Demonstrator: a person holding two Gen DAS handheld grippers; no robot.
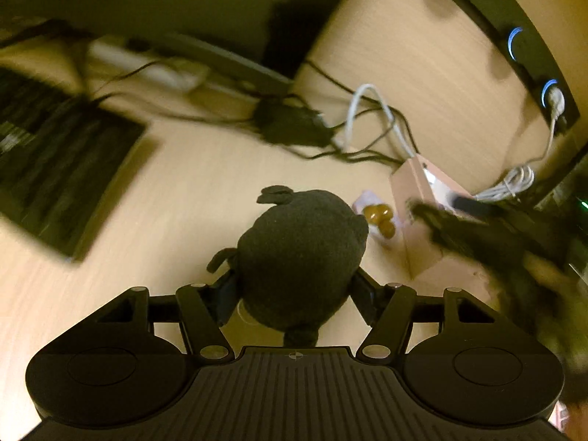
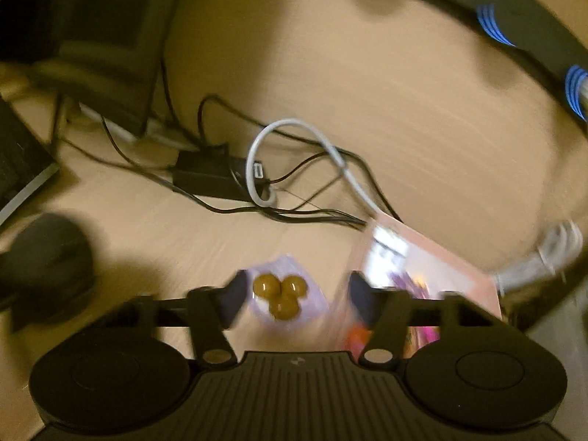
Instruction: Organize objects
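My left gripper (image 1: 294,290) is shut on a dark grey plush toy (image 1: 301,253) and holds it above the wooden desk (image 1: 165,202). A small packet with three brown balls (image 1: 380,217) lies beyond the toy, next to a pink box (image 1: 422,198). In the right wrist view my right gripper (image 2: 297,294) is open, its fingers either side of the packet of brown balls (image 2: 281,294); whether they touch it I cannot tell. The pink box (image 2: 433,268) stands just right of it. The plush toy (image 2: 47,257) shows blurred at the left. The right gripper (image 1: 477,231) is a dark blur in the left view.
A tangle of black and white cables (image 2: 294,183) with a black adapter (image 2: 209,176) lies mid-desk. A laptop keyboard (image 1: 55,169) is at the left, a monitor base (image 2: 103,73) behind. A black strip with blue lights (image 1: 514,36) runs along the right edge.
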